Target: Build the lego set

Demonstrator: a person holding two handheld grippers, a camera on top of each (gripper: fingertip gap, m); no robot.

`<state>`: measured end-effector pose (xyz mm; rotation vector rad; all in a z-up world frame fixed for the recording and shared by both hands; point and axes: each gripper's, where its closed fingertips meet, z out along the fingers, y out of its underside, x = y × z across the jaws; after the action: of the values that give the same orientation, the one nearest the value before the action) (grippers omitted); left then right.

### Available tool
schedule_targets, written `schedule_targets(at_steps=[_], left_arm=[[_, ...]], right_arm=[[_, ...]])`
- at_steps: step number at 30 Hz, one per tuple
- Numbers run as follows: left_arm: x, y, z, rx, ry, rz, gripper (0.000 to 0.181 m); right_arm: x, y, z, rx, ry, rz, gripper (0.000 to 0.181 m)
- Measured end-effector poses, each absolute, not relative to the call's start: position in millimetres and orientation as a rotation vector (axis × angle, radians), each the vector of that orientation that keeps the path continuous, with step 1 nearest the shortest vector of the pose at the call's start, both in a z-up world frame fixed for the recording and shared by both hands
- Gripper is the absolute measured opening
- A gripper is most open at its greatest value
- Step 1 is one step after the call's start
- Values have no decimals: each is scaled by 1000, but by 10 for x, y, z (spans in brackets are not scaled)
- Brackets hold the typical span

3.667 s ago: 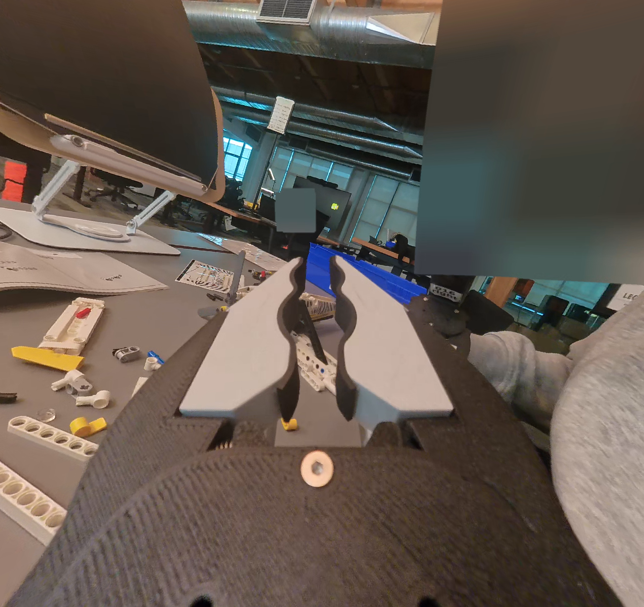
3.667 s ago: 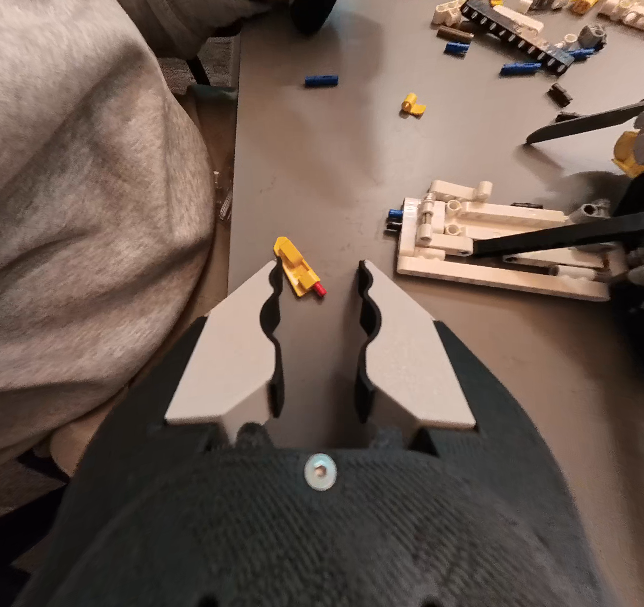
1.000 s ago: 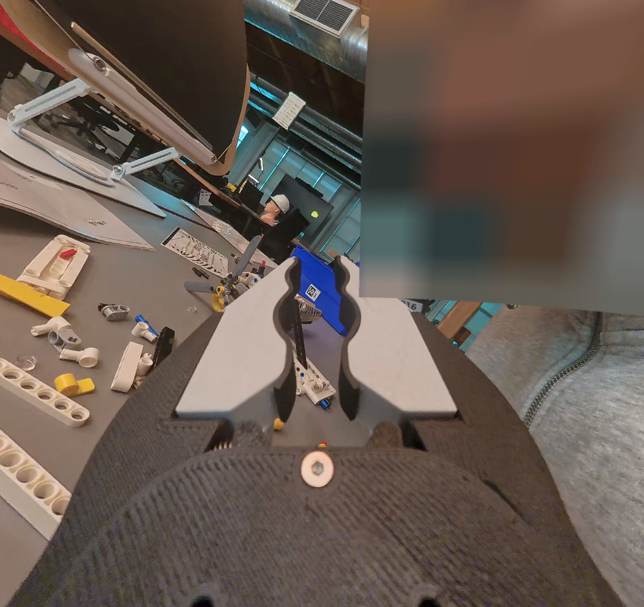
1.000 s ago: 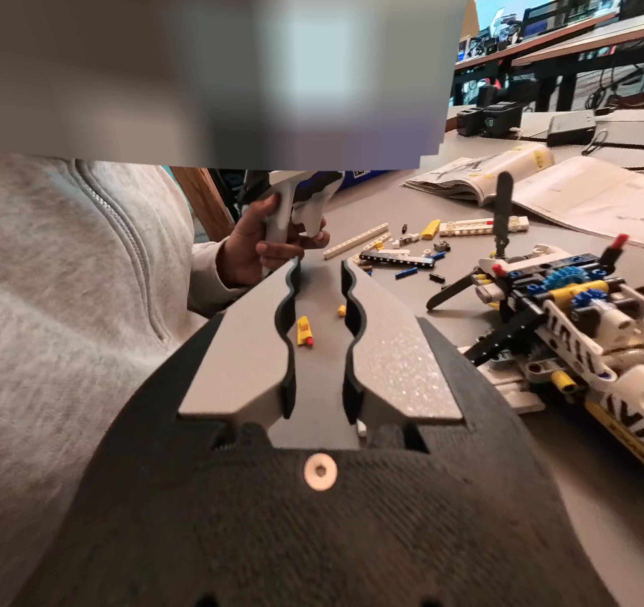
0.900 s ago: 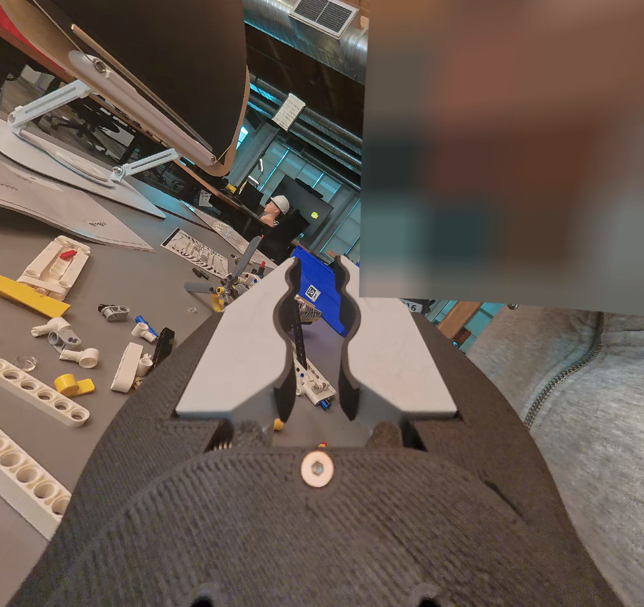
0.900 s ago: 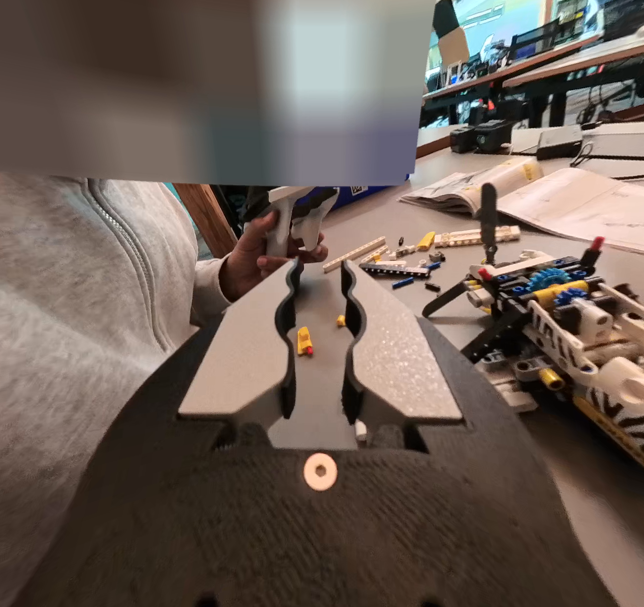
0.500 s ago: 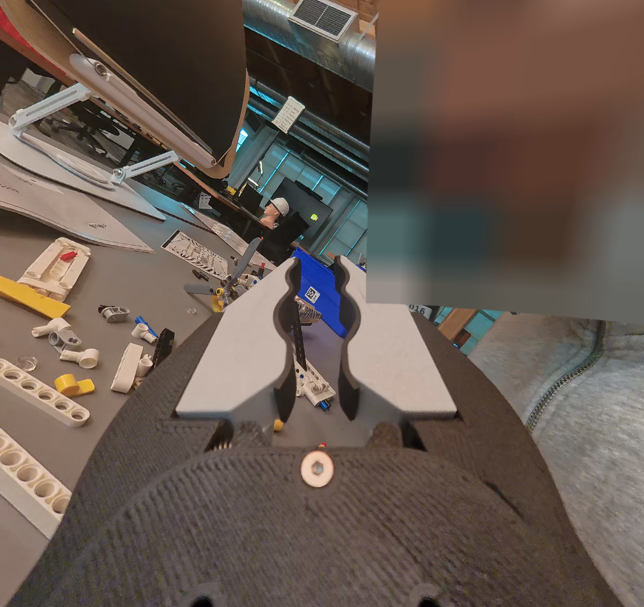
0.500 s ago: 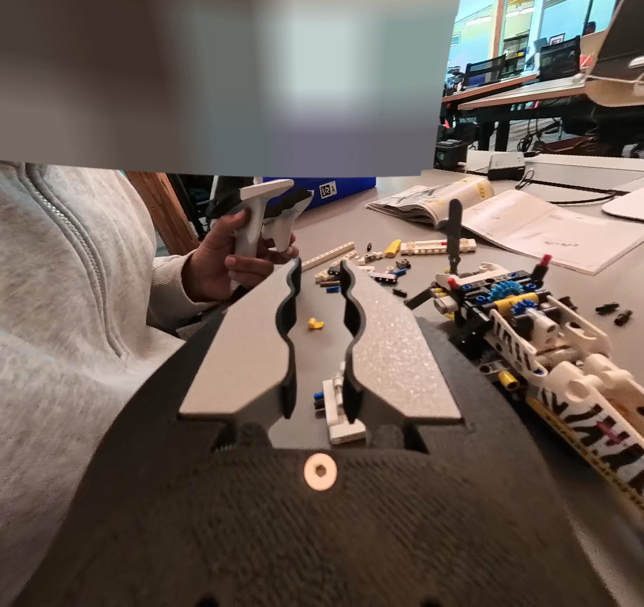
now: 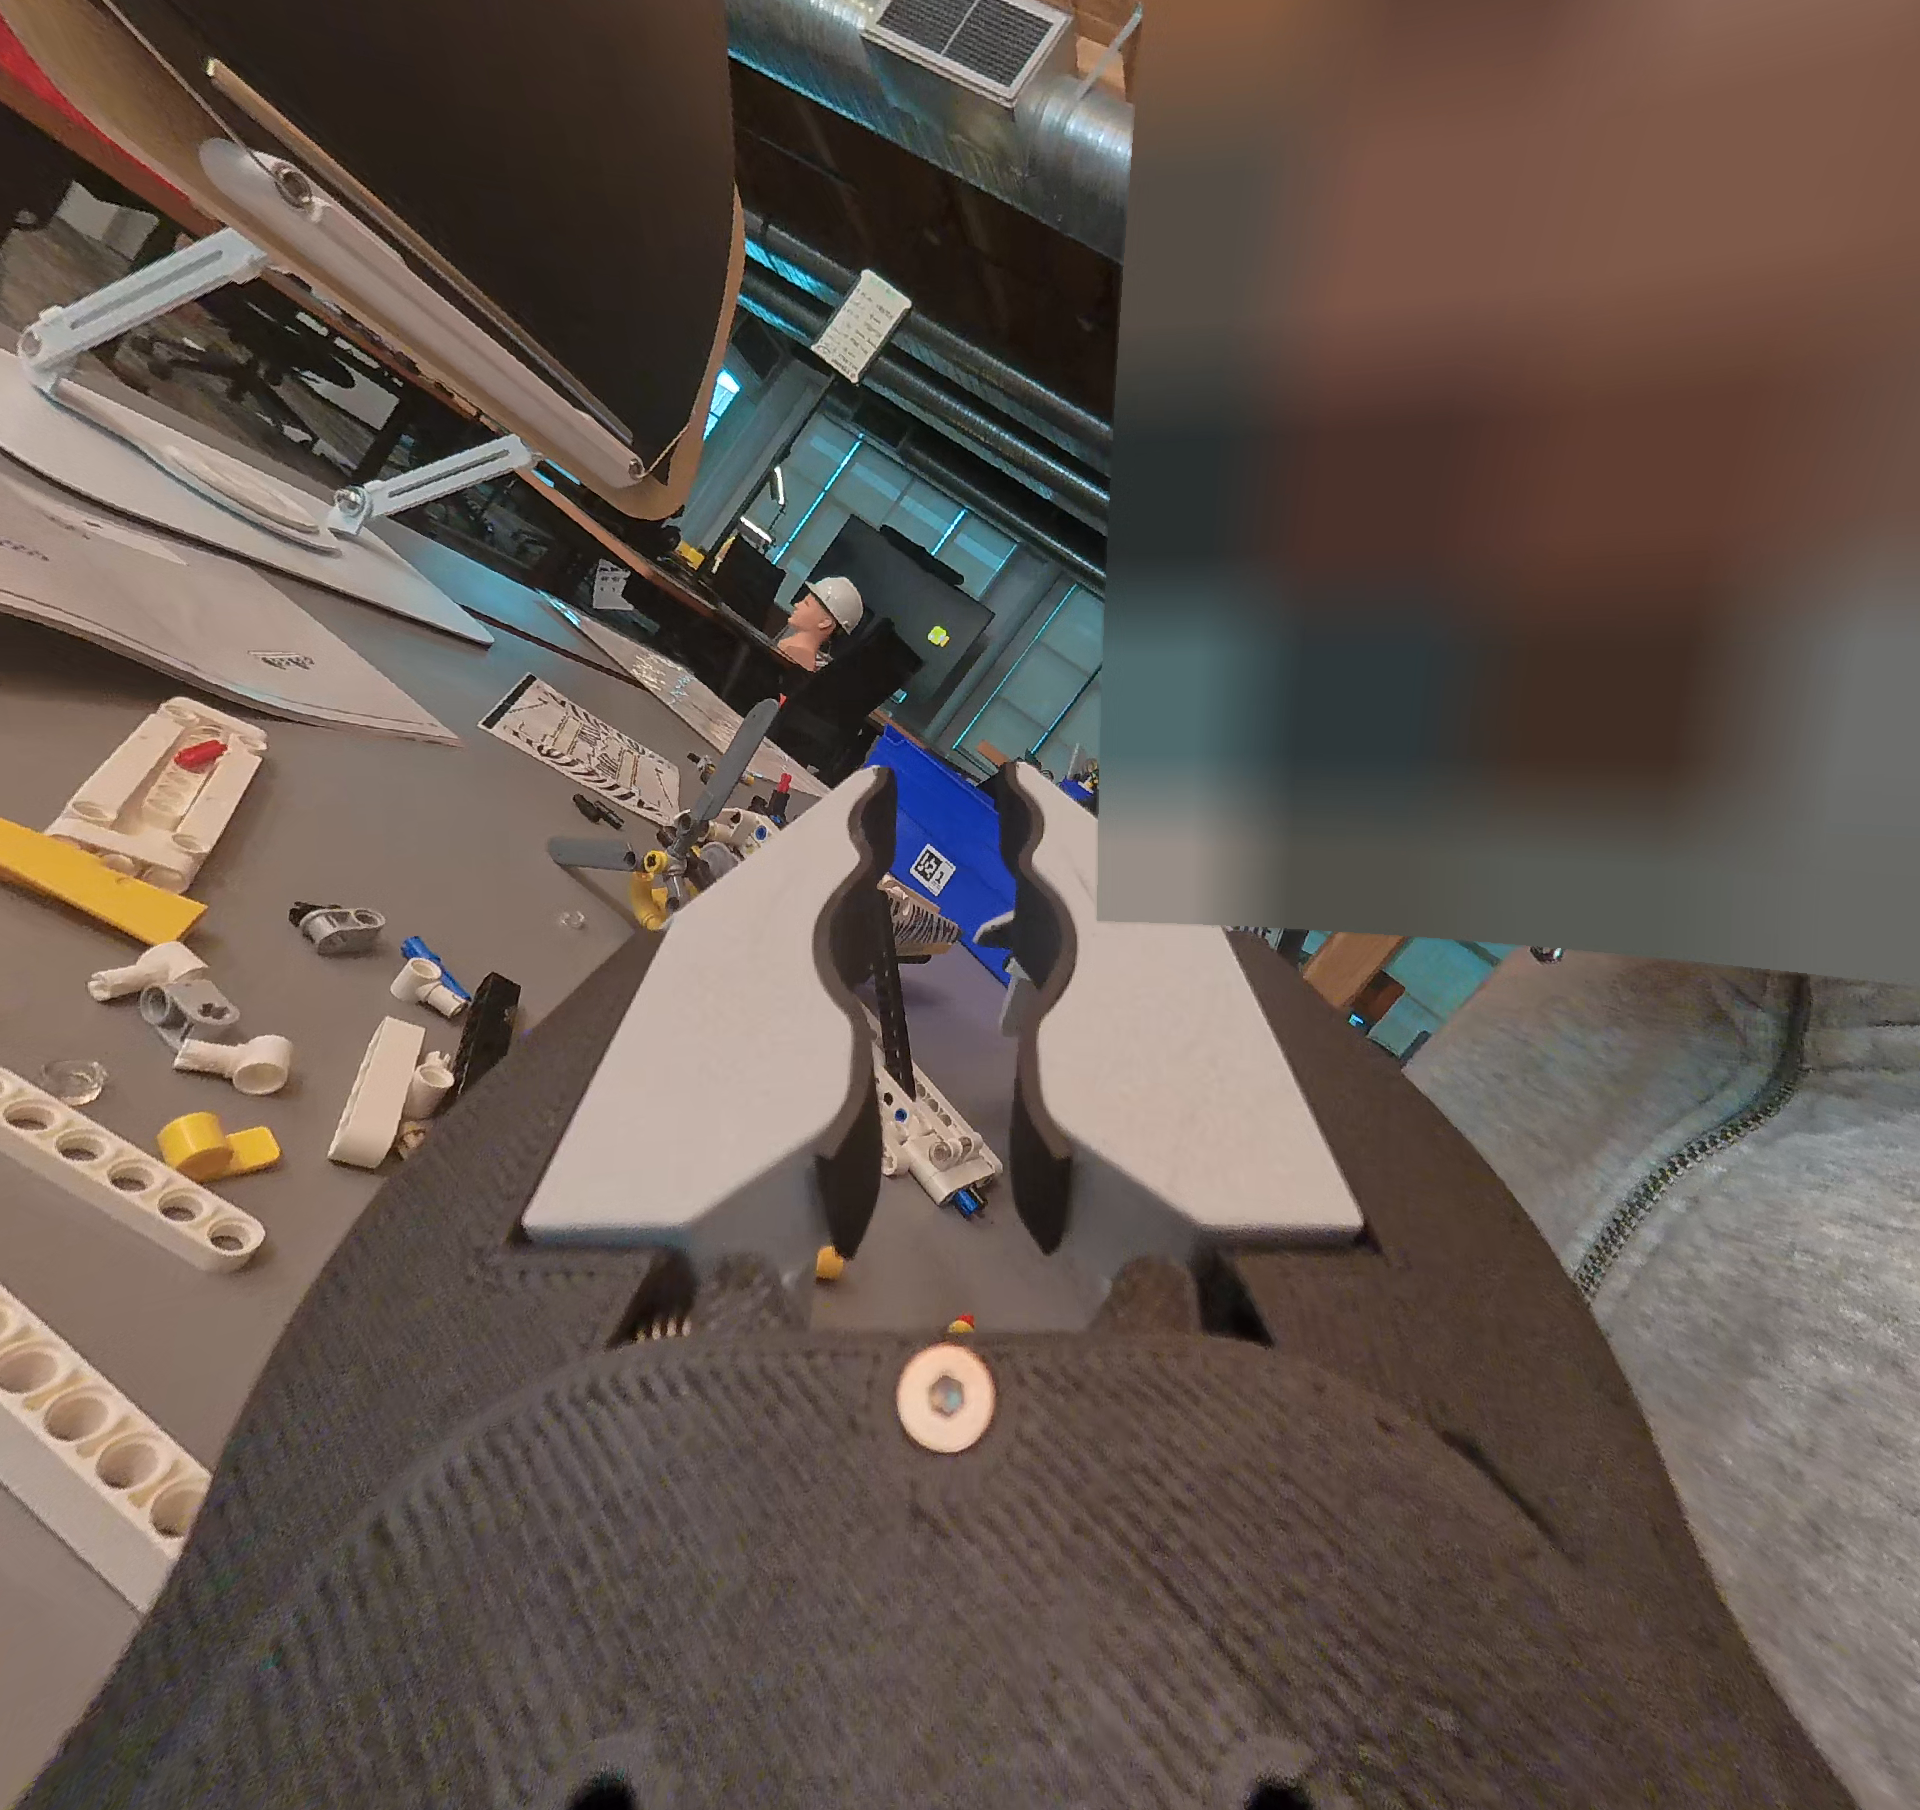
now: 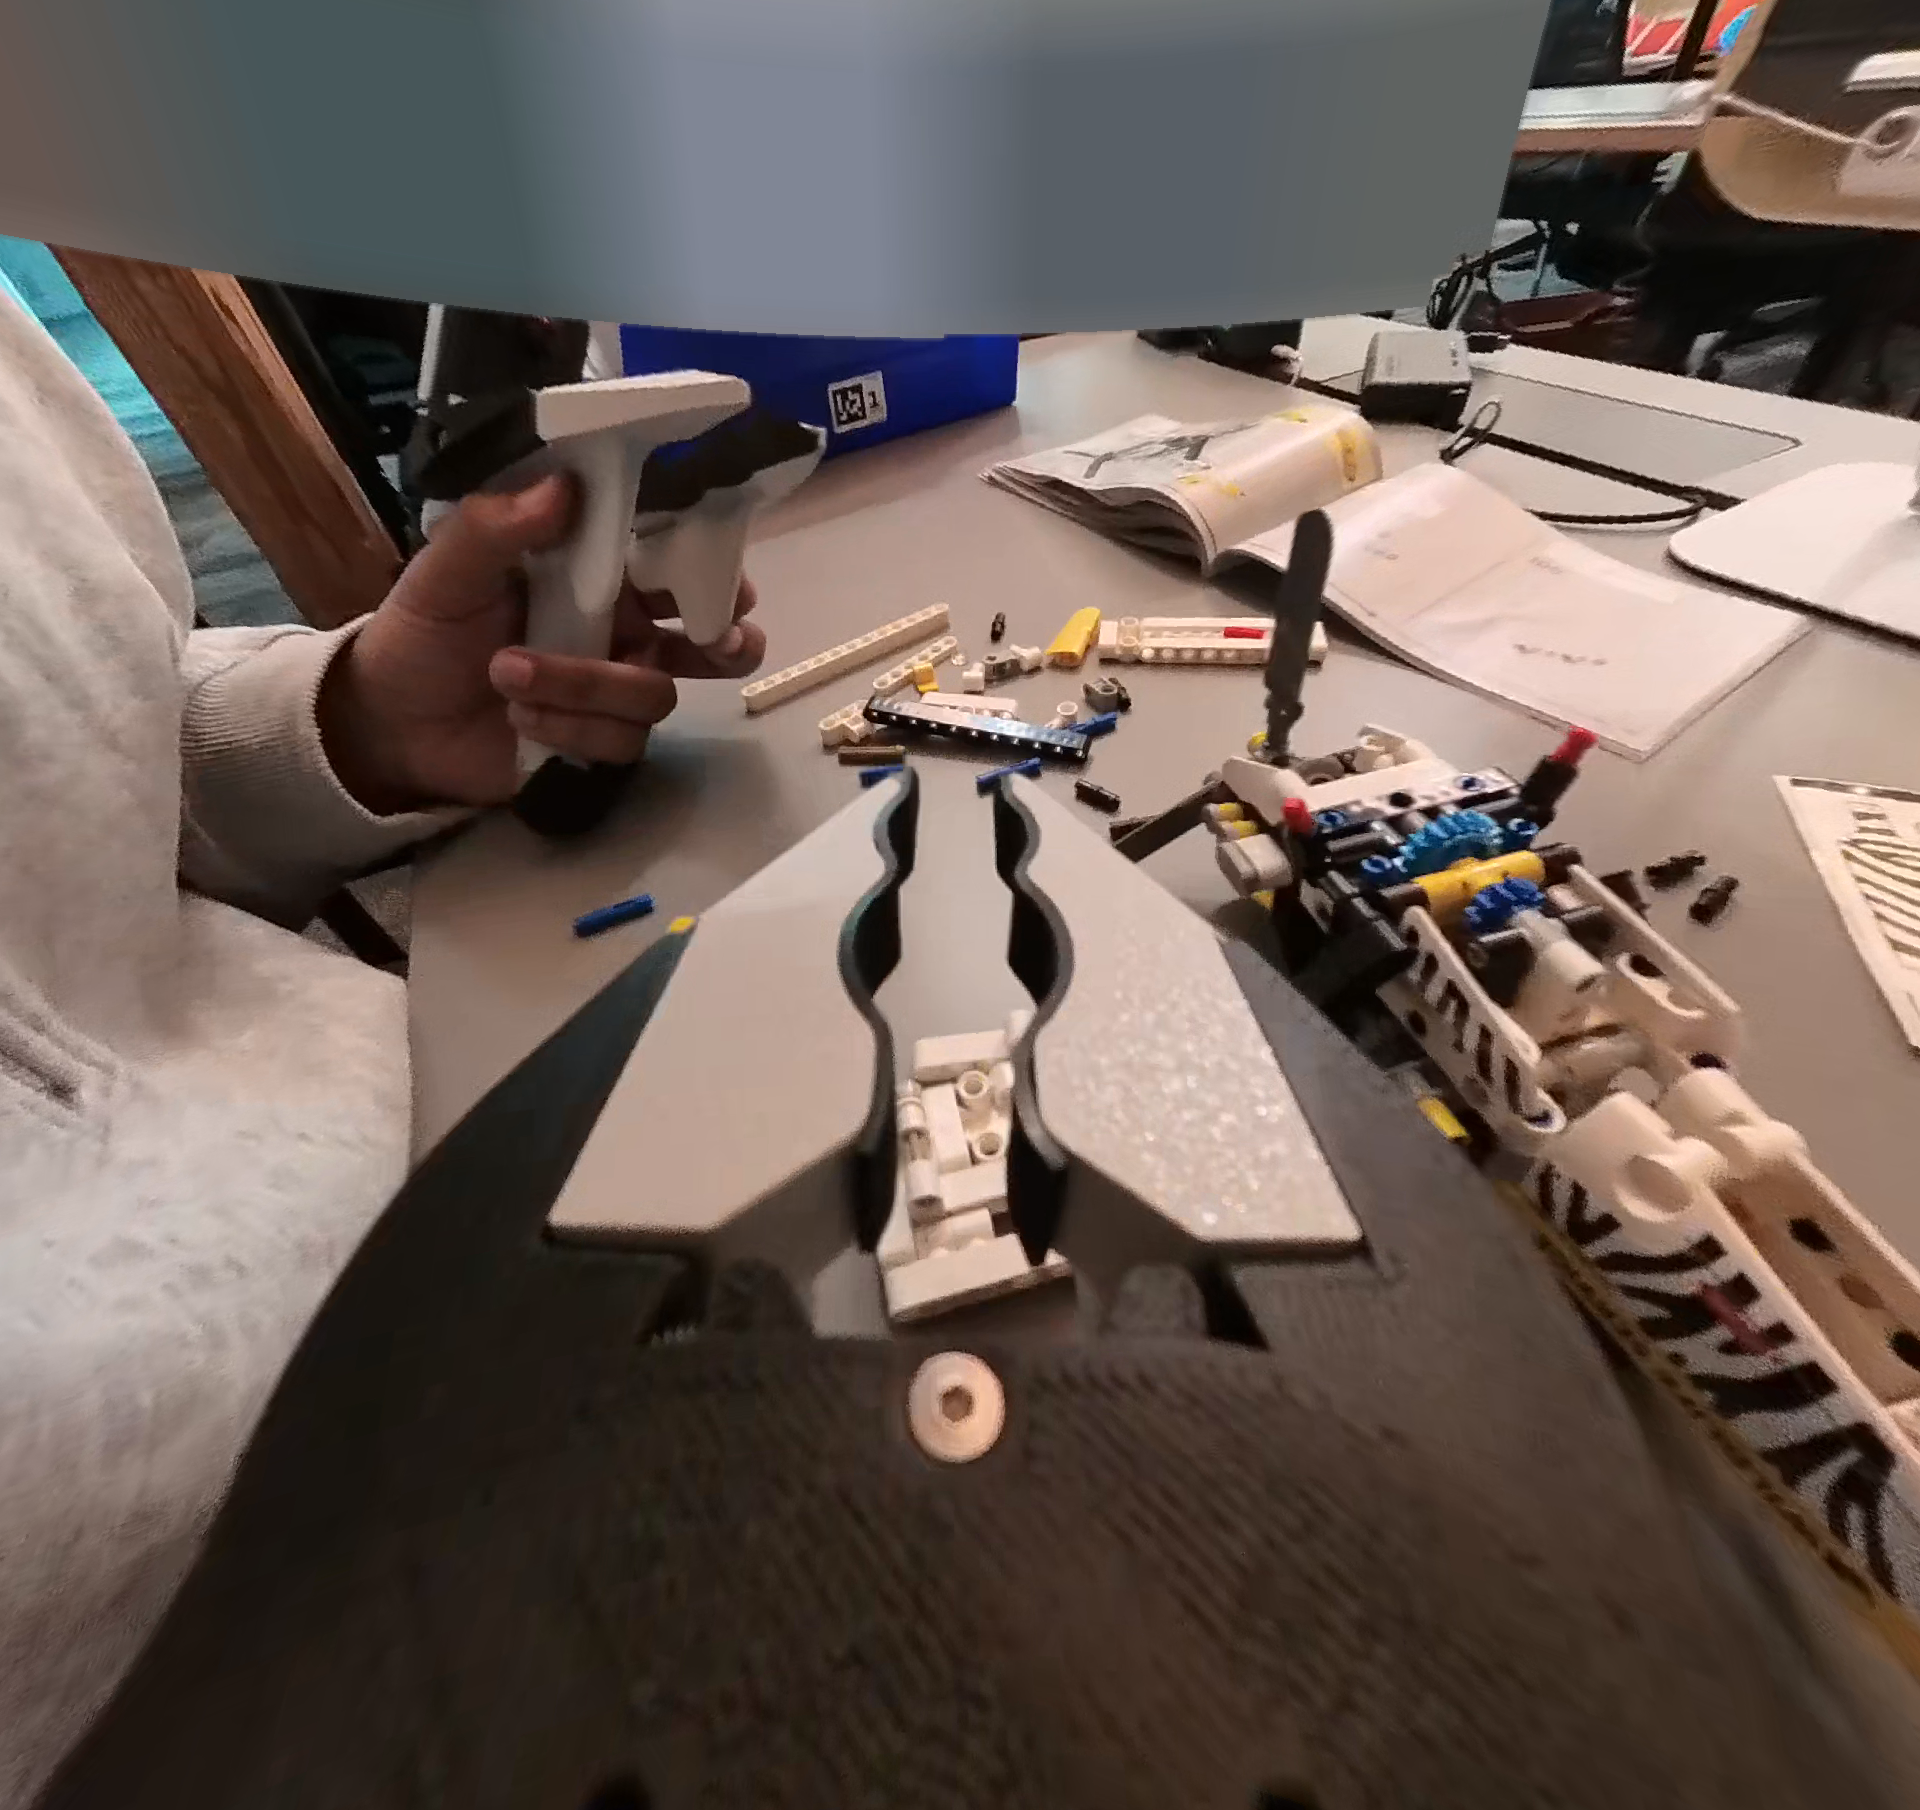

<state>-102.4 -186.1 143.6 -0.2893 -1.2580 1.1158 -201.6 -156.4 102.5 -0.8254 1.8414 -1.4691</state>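
Observation:
My right gripper [image 10: 954, 789] is open and empty, hovering low over the grey table. A white Lego sub-assembly [image 10: 956, 1168] lies on the table and shows through the gap between its fingers. The part-built model [image 10: 1455, 929], white with black stripes, blue gears and a black propeller blade, lies just right of it. My left gripper [image 9: 945, 794] is open and empty. The white sub-assembly [image 9: 925, 1126] with a black beam shows between its fingers, farther off. In the right wrist view a hand holds the left gripper's handle [image 10: 623, 534] at the table's near edge.
Loose white, black, yellow and blue parts [image 10: 987, 690] lie beyond the right gripper; several white beams [image 9: 125, 1178] and a yellow piece [image 9: 213, 1142] lie left of the left gripper. An open instruction booklet [image 10: 1351, 534], a blue bin [image 10: 831, 368] and a monitor [image 9: 416, 150] stand behind.
The right gripper has tilted up from looking down at the table and swung right, so the white sub-assembly now shows between its fingers. The left gripper has barely moved.

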Motion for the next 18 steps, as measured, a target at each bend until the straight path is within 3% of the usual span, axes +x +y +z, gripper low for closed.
schedule_targets(at_steps=[18], left_arm=[[-1014,-1838,1452,-299,-1248,1140,16]], right_arm=[[-2046,-1582,1052,-803,1838,-1501,9]])
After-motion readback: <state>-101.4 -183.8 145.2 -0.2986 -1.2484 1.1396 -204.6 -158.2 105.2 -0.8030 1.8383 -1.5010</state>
